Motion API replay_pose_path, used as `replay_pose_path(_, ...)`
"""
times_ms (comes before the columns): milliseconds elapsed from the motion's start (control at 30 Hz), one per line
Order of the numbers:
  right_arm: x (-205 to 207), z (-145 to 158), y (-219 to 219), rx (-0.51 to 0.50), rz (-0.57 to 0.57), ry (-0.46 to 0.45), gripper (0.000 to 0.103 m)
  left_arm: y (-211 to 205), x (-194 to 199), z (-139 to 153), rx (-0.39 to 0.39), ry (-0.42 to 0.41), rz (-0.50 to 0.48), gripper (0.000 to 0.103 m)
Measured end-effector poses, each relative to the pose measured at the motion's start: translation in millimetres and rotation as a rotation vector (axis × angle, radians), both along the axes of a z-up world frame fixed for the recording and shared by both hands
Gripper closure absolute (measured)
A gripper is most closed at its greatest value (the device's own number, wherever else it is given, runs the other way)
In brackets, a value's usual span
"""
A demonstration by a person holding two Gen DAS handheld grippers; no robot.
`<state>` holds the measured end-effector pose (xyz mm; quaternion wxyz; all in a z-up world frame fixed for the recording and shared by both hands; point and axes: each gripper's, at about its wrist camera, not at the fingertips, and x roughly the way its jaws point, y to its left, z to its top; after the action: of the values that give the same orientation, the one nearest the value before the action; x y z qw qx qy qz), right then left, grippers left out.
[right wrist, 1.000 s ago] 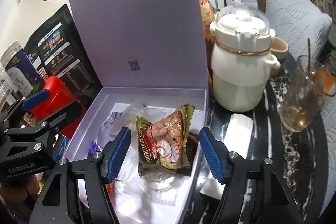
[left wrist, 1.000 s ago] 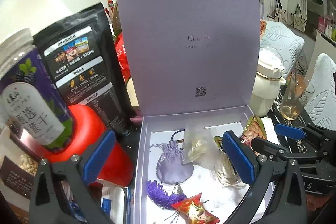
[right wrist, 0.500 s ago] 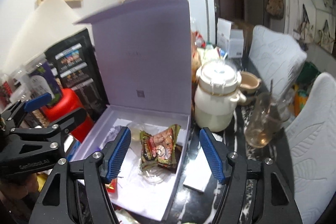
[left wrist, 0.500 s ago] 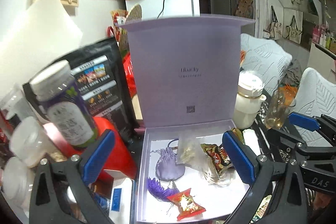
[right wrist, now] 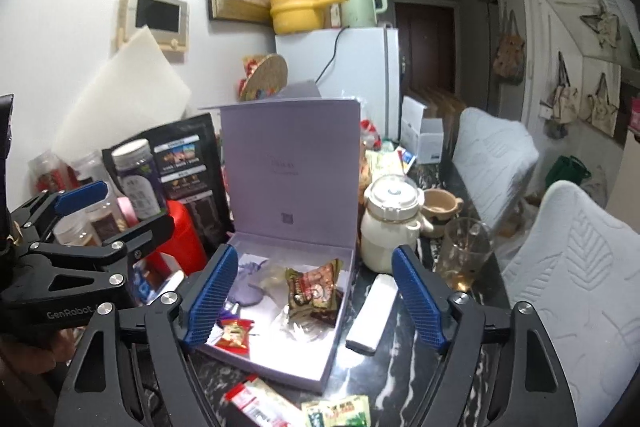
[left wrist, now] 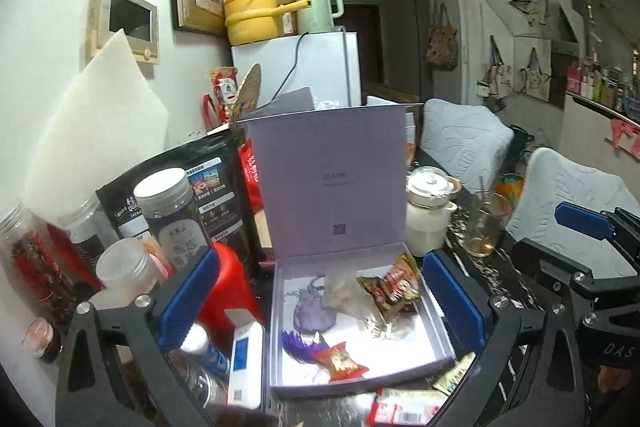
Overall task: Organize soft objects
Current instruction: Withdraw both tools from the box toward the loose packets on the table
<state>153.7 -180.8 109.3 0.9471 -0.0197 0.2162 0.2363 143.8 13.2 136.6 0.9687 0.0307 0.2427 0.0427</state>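
The lilac box (left wrist: 360, 375) (right wrist: 272, 371) stands open with its lid upright. Inside lie a lilac pouch (left wrist: 312, 311) (right wrist: 246, 291) with a purple tassel, a clear bag (left wrist: 342, 291), a brown-red snack packet (left wrist: 390, 289) (right wrist: 314, 287) and a red candy packet (left wrist: 340, 363) (right wrist: 236, 335). My left gripper (left wrist: 320, 301) hangs open above the box's near side, holding nothing. My right gripper (right wrist: 314, 297) is also above and short of the box; its jaws are opening, with nothing between them. Each gripper shows at the edge of the other's view.
A white lidded pot (right wrist: 390, 223) and a glass (right wrist: 464, 251) stand right of the box, a flat white pack (right wrist: 372, 311) beside it. Jars, a black pouch and a red container (left wrist: 228, 291) crowd the left. Loose packets (right wrist: 260, 403) lie in front. White-cushioned chairs stand right.
Both grippers have risen and drawn back from the box, so more of the room shows. The right gripper's jaws have spread wider. The snack packet stays in the box.
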Motion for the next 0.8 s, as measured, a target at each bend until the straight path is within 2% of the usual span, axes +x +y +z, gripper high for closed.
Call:
replay_pose_path(200, -36, 1, -13, 0.046, 0.019, 0.003, 0.019, -8, -30, 2, -0.015, 0.008, -0.037, 0.0)
replay_pose_path(367, -63, -4, -16, 0.032, 0.023, -0.008, 0.016, -13, -52, -6, -0.006, 0.017, -0.045, 0.0)
replay_pose_path(567, -92, -21, -26, 0.015, 0.005, 0.014, 0.016, -21, -71, -23, -0.015, 0.057, -0.082, 0.0)
replay_pose_path(800, -109, -56, -44, 0.018, -0.042, 0.087, 0.016, -40, -84, -53, -0.011, 0.129, -0.14, 0.0)
